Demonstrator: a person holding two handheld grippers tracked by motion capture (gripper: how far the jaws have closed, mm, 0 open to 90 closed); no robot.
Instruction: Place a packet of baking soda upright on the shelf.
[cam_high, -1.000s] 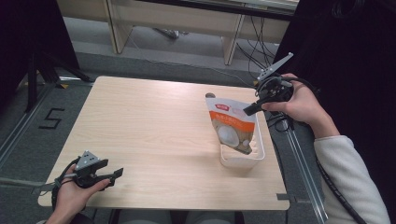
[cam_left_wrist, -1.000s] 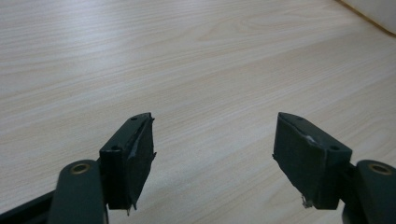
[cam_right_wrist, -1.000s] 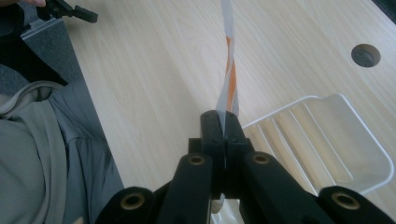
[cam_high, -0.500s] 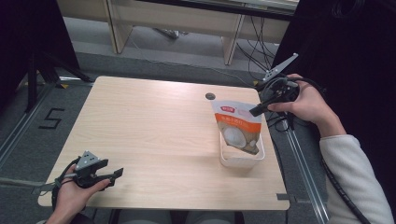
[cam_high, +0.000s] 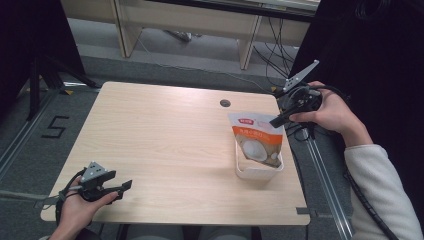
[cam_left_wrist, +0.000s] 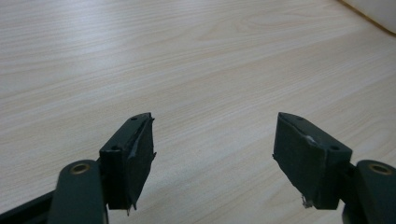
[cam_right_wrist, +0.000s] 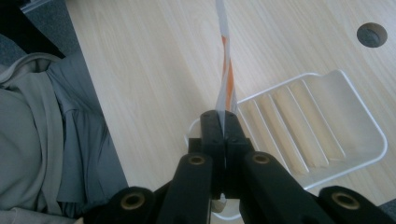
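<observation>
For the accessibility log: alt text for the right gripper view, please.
The right gripper is shut on the edge of an orange-and-white pouch, held above a ribbed clear plastic tray on a light wooden table. A person's grey trousers show at left.

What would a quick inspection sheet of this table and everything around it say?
Surface: pale wooden table with a round cable hole.
Job's things: orange-and-white pouch held above a clear ribbed tray.
Clutter: nothing seen.
Grippers: right gripper shut on the pouch's edge; left gripper open, low over bare wood.
Cables: loose wires on the floor beyond the table.
Surroundings: grey floor marked 5.
</observation>
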